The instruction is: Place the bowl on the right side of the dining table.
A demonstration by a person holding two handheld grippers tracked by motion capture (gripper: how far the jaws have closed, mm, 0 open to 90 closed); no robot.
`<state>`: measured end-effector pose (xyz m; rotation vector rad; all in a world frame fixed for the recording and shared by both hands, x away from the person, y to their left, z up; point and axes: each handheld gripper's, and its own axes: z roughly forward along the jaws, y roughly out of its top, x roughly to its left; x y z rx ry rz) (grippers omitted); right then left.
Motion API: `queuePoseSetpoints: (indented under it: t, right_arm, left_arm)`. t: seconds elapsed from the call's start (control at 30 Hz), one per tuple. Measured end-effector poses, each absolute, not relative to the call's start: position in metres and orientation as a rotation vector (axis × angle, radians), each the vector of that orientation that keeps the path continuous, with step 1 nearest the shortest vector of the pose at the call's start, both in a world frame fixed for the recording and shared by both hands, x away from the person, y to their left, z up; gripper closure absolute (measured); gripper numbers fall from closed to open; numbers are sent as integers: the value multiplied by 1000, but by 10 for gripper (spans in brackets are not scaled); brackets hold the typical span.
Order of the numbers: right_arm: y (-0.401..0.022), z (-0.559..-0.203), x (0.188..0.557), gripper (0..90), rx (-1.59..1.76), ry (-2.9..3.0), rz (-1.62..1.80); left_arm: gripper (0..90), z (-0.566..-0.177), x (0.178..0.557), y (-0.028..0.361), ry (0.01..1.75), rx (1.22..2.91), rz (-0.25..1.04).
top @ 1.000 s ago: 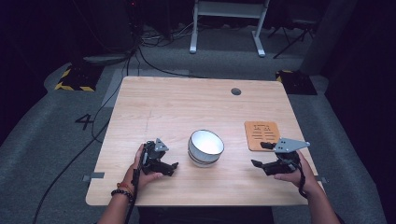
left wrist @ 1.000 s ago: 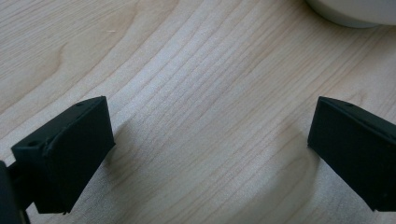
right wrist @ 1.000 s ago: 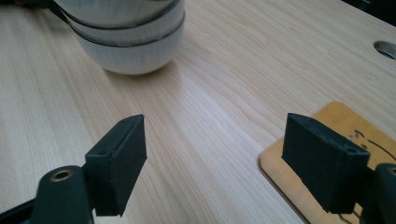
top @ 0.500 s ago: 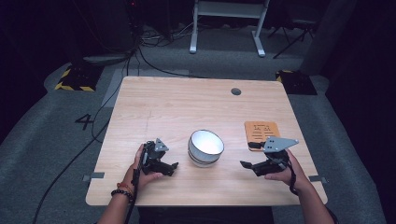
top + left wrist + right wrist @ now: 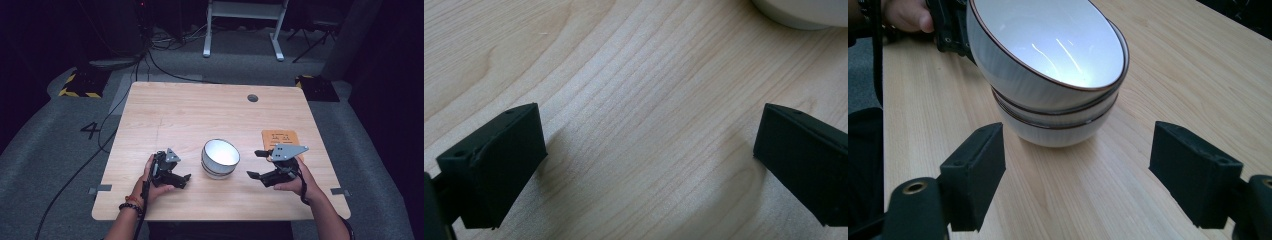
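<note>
A stack of nested white bowls (image 5: 220,158) with thin dark rims stands near the table's middle front. My left gripper (image 5: 181,171) rests low on the wood just left of the stack, jaws wide apart with bare table between them (image 5: 649,165); the bottom bowl's edge (image 5: 804,12) peeks in at the top right of the left gripper view. My right gripper (image 5: 254,164) is open just right of the stack and faces it. In the right gripper view the bowls (image 5: 1048,65) sit a short way beyond the open jaws (image 5: 1078,180), untouched.
An orange card (image 5: 279,138) lies flat behind the right gripper. A round cable hole (image 5: 252,98) is at the back of the wooden table (image 5: 200,115). The other hand (image 5: 908,15) with its gripper shows past the bowls. Cables lie on the floor behind.
My right gripper has moved left, from near the table's right edge to close beside the bowl stack. The left gripper and the bowls have stayed put.
</note>
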<state>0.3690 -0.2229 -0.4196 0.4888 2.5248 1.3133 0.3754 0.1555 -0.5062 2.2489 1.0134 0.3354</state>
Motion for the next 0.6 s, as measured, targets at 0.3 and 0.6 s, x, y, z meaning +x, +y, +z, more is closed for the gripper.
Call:
queuePoseSetpoints:
  t: [0.3,0.6]
  right_arm:
    - [-204,-417,366,222,450,2548,1309]
    - [-188,-412,364,229,389,2548,1321]
  left_arm:
    - [4,-506,376,155,1010,2249,336]
    - [4,-506,375,155,1013,2249,335]
